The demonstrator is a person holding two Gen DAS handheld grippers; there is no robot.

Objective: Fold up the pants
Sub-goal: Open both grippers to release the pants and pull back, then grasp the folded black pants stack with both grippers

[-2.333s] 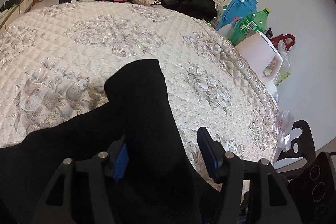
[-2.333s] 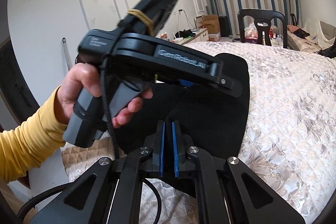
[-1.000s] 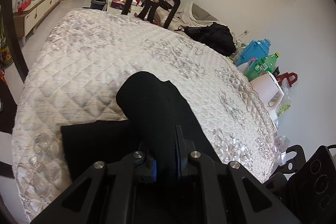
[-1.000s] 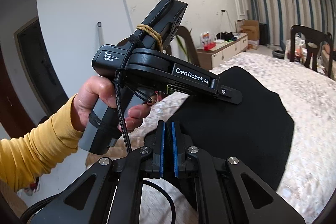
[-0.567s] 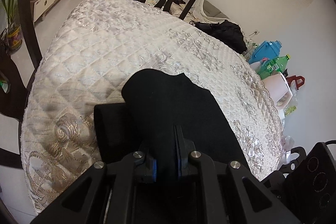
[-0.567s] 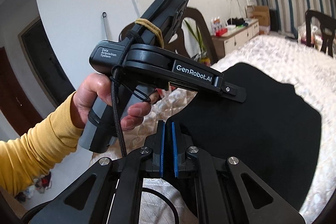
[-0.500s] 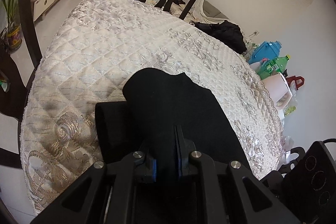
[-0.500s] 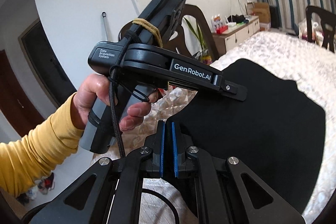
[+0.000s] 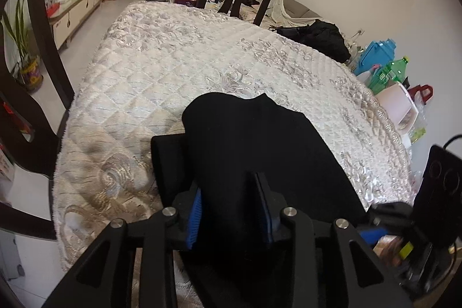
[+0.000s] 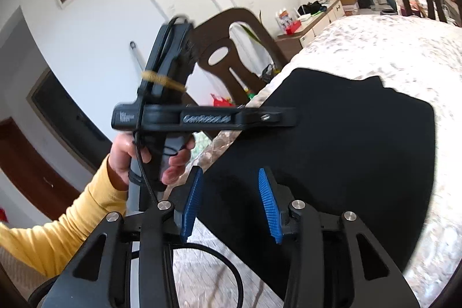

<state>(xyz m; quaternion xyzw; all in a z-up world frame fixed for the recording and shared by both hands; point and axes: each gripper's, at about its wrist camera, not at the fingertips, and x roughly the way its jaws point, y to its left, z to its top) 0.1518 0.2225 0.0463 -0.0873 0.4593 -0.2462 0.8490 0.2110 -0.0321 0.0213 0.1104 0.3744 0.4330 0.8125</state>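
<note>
Tbl (image 9: pixel 179 54): 1 pants (image 9: pixel 254 140); 2 grippers (image 10: pixel 229 201) prob. apart.

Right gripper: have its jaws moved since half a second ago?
Yes. The right gripper has opened: its jaws, pressed together before, now stand apart over the black pants on the quilted table.

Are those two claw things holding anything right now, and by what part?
Nothing is held. Both the left gripper and the right gripper stand open, with the black pants lying between their fingers on the quilted table cover.
</note>
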